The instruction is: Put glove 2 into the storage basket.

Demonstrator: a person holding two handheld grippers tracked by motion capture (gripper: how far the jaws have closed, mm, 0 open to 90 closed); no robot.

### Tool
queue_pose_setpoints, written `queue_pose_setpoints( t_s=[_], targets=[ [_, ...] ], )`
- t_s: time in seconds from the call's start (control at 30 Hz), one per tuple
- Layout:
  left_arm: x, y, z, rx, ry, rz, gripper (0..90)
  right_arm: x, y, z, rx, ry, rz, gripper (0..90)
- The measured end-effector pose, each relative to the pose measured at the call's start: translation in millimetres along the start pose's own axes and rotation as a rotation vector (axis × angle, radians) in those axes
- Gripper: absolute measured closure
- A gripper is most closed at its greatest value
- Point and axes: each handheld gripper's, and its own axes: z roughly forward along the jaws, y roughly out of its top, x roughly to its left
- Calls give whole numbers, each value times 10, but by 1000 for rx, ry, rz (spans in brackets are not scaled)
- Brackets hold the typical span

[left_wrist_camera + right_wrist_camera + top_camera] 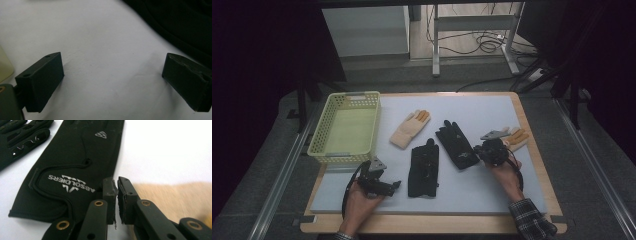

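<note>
Two black gloves lie on the white mat (482, 190): one in the middle (424, 169), one to its right (457, 144) with white lettering on its cuff (75, 157). A cream glove with orange fingertips (410, 128) lies behind them, and a second one (518, 137) sits at the right. My right gripper (478, 150) is shut, its tips (117, 181) at the lettered glove's cuff edge; I cannot tell whether fabric is pinched. My left gripper (396, 186) rests open on the mat, nothing between its fingers (112, 67), with the middle black glove (180, 22) just beyond.
A pale yellow-green basket (319, 135) stands at the mat's back left, close behind the left hand. The wooden table edge (432, 224) runs along the front. Beyond the table are metal frame legs and cables on the floor (482, 45).
</note>
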Motion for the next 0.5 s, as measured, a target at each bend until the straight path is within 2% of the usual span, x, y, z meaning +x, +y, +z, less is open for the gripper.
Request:
queue_pose_setpoints(
  t_s=[0.1, 0.17, 0.23, 0.3, 0.33, 0.37, 0.47, 0.5],
  targets=[
    [0, 0, 0, 0, 0, 0, 37, -38, -75, -21, 19, -2, 9, 836],
    [0, 0, 0, 0, 0, 0, 37, -10, -153, -16, 33, 26, -2, 855],
    [0, 0, 0, 0, 0, 0, 38, 14, -173, -23, 21, 25, -3, 865],
    [0, 0, 0, 0, 0, 0, 38, 57, -192, -37, 18, 55, 11, 872],
    [0, 0, 0, 0, 0, 0, 38, 111, -205, -38, 10, 84, 8, 872],
    [0, 0, 0, 0, 0, 0, 38, 111, -205, -38, 10, 84, 8, 872],
    [-1, 0, 0, 0, 0, 0, 38, 330, -210, -28, 6, 156, -14, 872],
    [-1, 0, 0, 0, 1, 0, 38, 380, -209, -25, 5, 161, -21, 871]
  ],
)
